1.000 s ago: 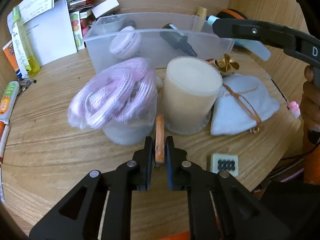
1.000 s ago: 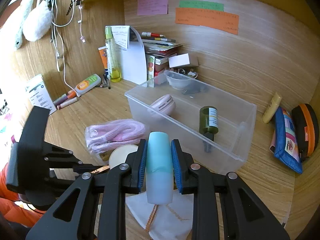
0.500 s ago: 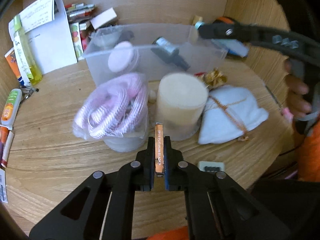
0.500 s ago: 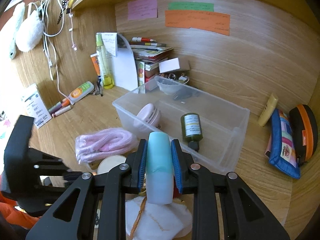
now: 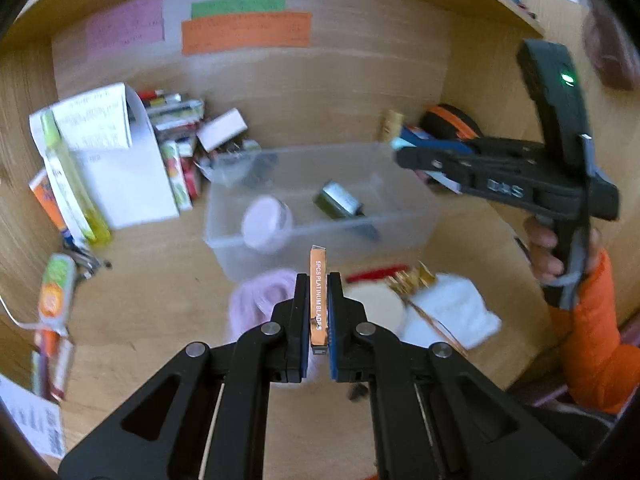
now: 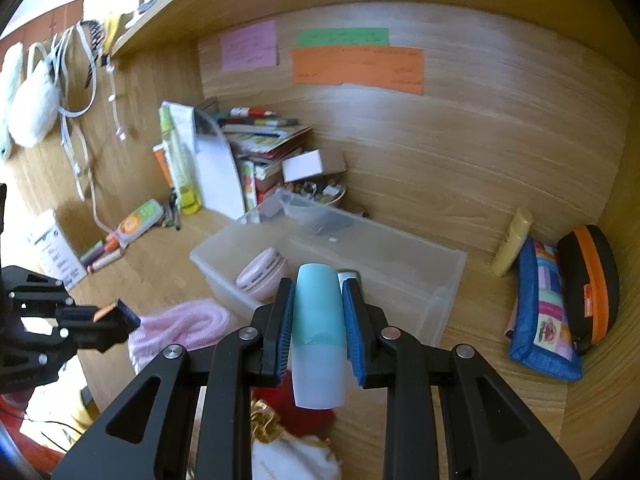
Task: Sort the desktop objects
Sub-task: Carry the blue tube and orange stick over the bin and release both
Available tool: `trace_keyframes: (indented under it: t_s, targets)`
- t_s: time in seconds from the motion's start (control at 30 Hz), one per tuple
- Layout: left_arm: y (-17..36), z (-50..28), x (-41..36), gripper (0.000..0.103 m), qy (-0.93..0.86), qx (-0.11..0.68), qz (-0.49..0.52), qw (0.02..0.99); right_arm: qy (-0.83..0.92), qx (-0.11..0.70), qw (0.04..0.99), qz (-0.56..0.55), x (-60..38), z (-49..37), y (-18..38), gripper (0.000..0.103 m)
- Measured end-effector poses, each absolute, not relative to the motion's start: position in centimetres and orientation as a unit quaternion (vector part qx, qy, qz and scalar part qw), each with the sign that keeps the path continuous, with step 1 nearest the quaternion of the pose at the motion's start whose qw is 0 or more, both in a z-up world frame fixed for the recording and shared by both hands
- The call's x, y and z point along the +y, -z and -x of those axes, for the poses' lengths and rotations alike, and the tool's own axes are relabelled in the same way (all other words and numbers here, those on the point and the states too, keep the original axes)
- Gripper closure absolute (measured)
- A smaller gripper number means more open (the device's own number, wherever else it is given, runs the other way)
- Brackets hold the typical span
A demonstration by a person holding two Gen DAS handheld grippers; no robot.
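A slim orange packet printed "5PCS PLATINUM BLADES" (image 5: 318, 296) stands on edge, pinched off the wooden tabletop (image 5: 152, 312). A pale teal-capped frosted plastic tube (image 6: 318, 332) is likewise held upright above a clear rectangular plastic bin (image 6: 404, 276). Inside the bin lie a round pink compact case (image 6: 262, 274) and a dark green labelled bottle (image 5: 340, 206) on its side.

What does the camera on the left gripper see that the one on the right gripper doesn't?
Only the left wrist view shows the print on the orange blade pack in the left gripper, and the hand holding the right gripper.

Only the right wrist view shows the teal tube clamped up close and white cables hanging on the wall.

Both show the clear bin, pink round case and coloured notes.
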State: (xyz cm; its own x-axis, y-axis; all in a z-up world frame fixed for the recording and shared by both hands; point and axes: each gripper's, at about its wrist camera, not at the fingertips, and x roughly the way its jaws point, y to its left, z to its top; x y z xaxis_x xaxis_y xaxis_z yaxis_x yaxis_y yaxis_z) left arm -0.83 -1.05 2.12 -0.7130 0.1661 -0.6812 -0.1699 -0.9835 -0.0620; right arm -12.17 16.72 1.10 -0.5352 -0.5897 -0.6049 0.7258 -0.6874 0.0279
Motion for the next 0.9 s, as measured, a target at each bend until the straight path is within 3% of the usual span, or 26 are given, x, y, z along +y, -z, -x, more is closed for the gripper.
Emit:
trace_keyframes:
  t_s: [0.57, 0.9]
  targets:
    - [-3.5, 12.1, -3.7, 0.097, -0.923, -0.002, 0.378, 0.076, 0.885, 0.085, 0.341, -0.306, 16.2, 17.3, -1.5, 0.081]
    - [-1.4, 16.9, -2.3, 0.097, -0.908, -0.004, 0.410, 0.084, 0.884, 0.080, 0.310, -0.341, 15.6, 20.4, 1.4, 0.081]
